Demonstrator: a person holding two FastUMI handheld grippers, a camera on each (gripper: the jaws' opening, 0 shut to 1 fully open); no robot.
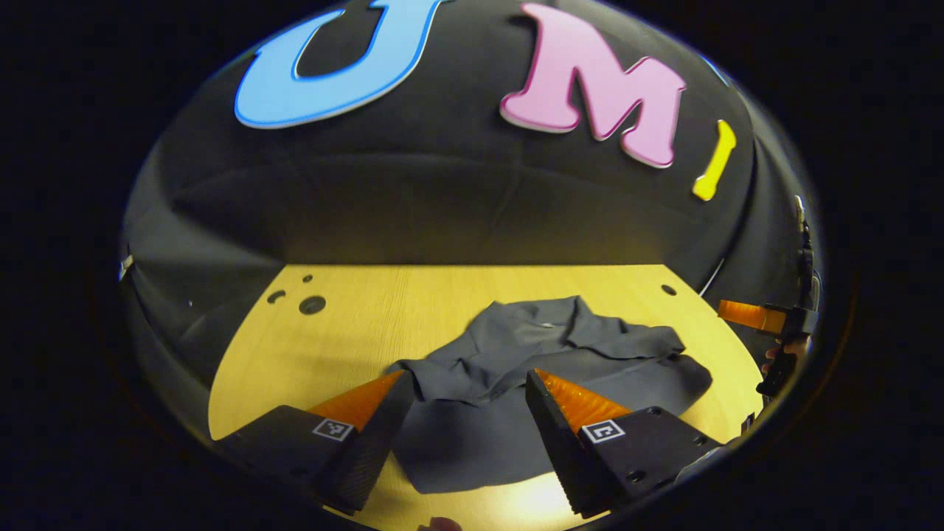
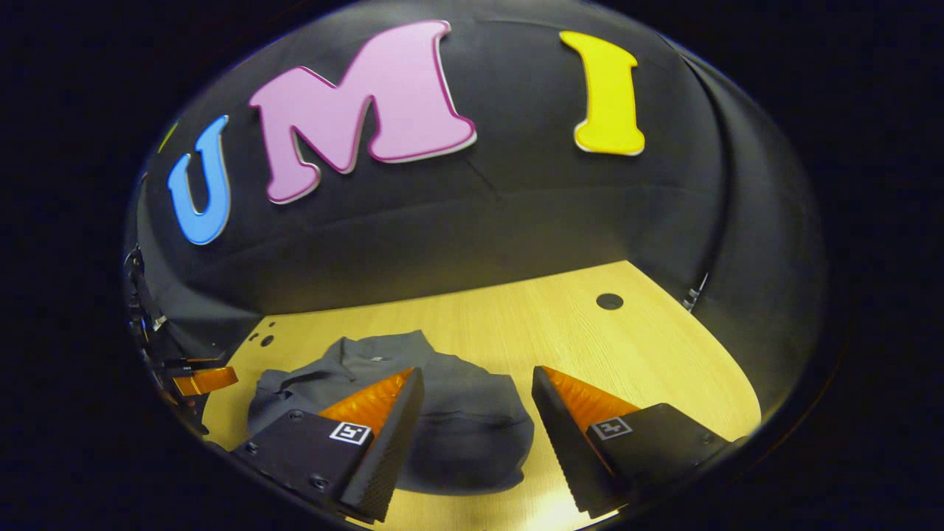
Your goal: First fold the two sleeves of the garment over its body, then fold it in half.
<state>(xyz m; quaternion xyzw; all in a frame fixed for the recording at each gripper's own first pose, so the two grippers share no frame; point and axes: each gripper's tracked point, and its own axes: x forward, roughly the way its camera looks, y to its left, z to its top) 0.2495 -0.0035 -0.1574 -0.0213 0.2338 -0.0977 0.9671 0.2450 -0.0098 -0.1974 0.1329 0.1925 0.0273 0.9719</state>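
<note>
While the grey garment (image 1: 546, 369) lies rumpled on the wooden table (image 1: 354, 324), collar toward the booth wall, I hold my left gripper (image 1: 468, 383) spread wide above its near left part, gripping nothing. My right gripper (image 2: 476, 383), equally wide and empty, hangs over the garment's right edge. I judge the sleeve folds barely begun. To do them well, I'd pinch each sleeve near its cuff, lift only slightly, and lay it flat across the garment's chest without dragging the body.

left tool (image 1: 467, 383) and right tool (image 2: 478, 380), wedge-shaped fingers, ridged inner faces, square black-and-white markers, small screws
</note>
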